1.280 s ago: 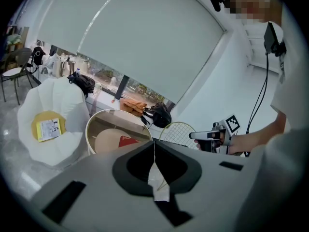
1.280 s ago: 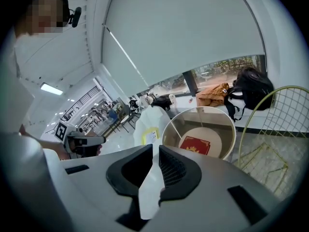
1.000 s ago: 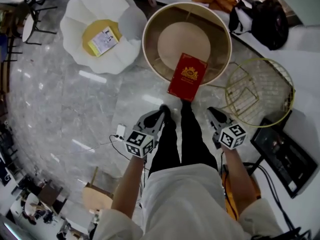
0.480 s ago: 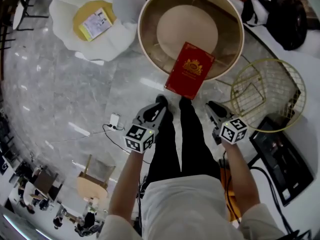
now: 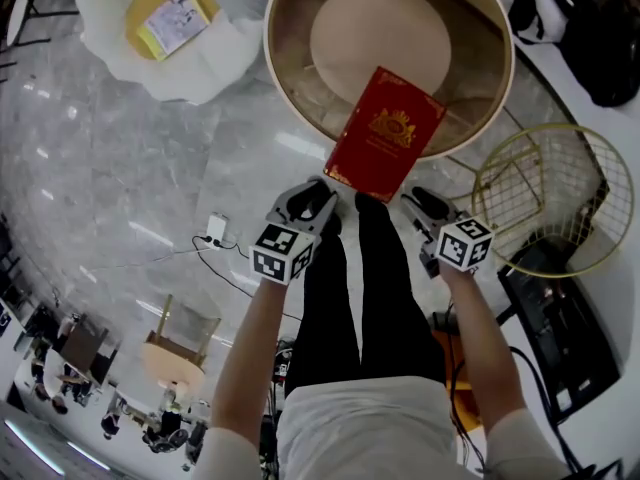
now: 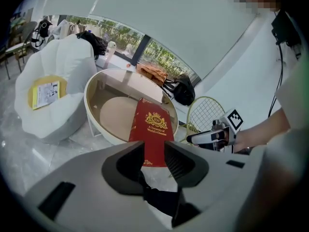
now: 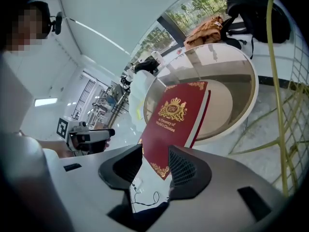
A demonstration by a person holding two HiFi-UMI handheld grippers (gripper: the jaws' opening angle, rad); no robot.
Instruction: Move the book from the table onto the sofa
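Now that both hands have dropped closer w/ jaws opening, left gripper (image 5: 305, 200) & right gripper (image 5: 425, 203) hang empty just short of the red book (image 5: 388, 133), which overhangs the table (image 5: 272, 78) rim at 12 o'clock, sofa (image 5: 215, 63) at 10, so pickup looks imminent.

Left claw (image 5: 309, 198) and right claw (image 5: 421, 202) point forward and down, jaws opening, both empty.

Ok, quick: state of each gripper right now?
Left gripper: jaws opening, gripping nothing, red book just ahead.
Right gripper: jaws opening, gripping nothing, same book just ahead.
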